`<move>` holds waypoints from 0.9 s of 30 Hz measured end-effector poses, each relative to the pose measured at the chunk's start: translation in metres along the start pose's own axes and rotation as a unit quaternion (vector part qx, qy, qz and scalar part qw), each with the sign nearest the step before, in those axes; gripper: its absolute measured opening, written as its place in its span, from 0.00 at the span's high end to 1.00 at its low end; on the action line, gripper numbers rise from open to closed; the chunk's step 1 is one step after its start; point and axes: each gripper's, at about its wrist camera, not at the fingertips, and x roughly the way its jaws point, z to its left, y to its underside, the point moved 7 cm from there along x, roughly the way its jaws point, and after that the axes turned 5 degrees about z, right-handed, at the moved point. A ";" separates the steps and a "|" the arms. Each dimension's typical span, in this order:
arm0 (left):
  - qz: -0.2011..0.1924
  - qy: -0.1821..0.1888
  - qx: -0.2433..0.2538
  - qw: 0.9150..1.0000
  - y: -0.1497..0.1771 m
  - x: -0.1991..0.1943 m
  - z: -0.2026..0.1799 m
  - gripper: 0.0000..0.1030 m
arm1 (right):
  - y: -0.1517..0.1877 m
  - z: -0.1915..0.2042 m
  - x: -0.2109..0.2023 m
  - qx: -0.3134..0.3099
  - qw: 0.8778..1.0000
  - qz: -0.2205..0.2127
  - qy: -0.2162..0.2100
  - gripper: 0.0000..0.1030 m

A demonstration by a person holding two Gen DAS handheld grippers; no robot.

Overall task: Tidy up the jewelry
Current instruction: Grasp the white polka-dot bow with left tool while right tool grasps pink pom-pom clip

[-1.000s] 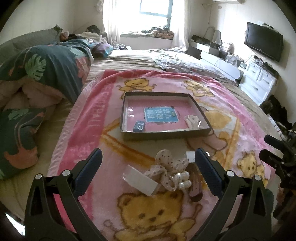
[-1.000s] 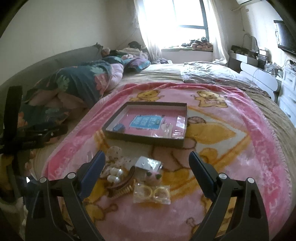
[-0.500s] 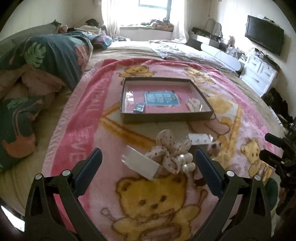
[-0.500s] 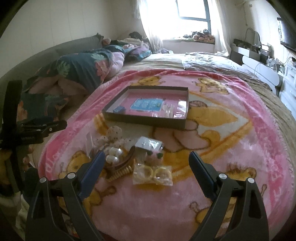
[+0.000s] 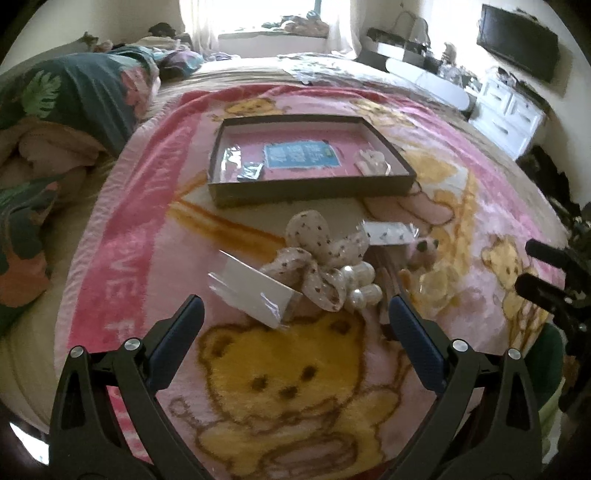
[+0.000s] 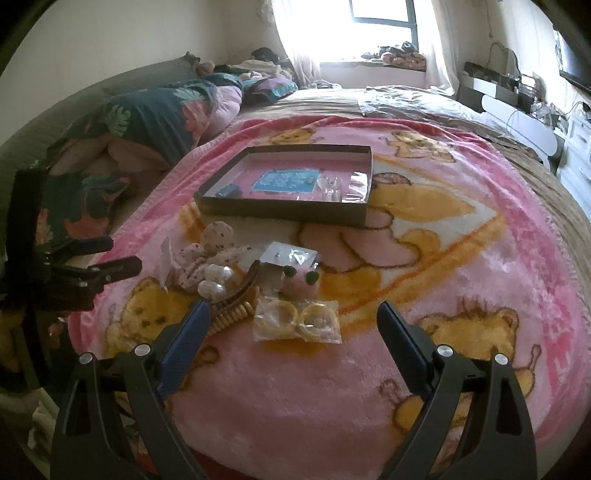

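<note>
A shallow dark box (image 5: 310, 192) (image 6: 284, 212) with a pink floor lies on the pink bear blanket; inside are a blue card (image 5: 300, 156), a small dark packet (image 5: 251, 171) and a pale hair piece (image 5: 371, 164). Nearer lies a loose pile: a spotted bow with pearls (image 5: 325, 258) (image 6: 210, 258), a clear flat packet (image 5: 251, 293), a brown comb clip (image 6: 236, 301), a pink fuzzy piece (image 6: 299, 282) and a bag with two yellow rings (image 6: 299, 319). My left gripper (image 5: 295, 314) is open just short of the bow. My right gripper (image 6: 293, 317) is open over the ring bag.
A rumpled leaf-print duvet (image 5: 70, 99) is heaped along the left of the bed. White drawers (image 5: 509, 110) and a wall television (image 5: 517, 55) stand at the right. A window (image 6: 380, 18) lights the far end. Bare blanket (image 6: 461, 206) spreads right of the box.
Both grippers have moved forward and lower toward the pile, which now looks larger and higher in each view. Both stay open; nothing has been picked up.
</note>
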 end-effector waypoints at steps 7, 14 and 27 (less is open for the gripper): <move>0.022 0.003 0.022 1.000 -0.008 0.025 -0.005 0.09 | 0.002 -0.006 0.015 0.005 1.000 0.015 -0.002 0.12; 0.046 0.003 0.034 0.998 -0.022 0.053 0.000 0.11 | 0.005 -0.009 0.032 0.009 1.000 0.029 -0.002 0.12; 0.100 0.053 0.029 0.993 -0.040 0.103 -0.008 0.38 | -0.007 -0.013 0.071 0.015 0.999 0.051 0.001 0.12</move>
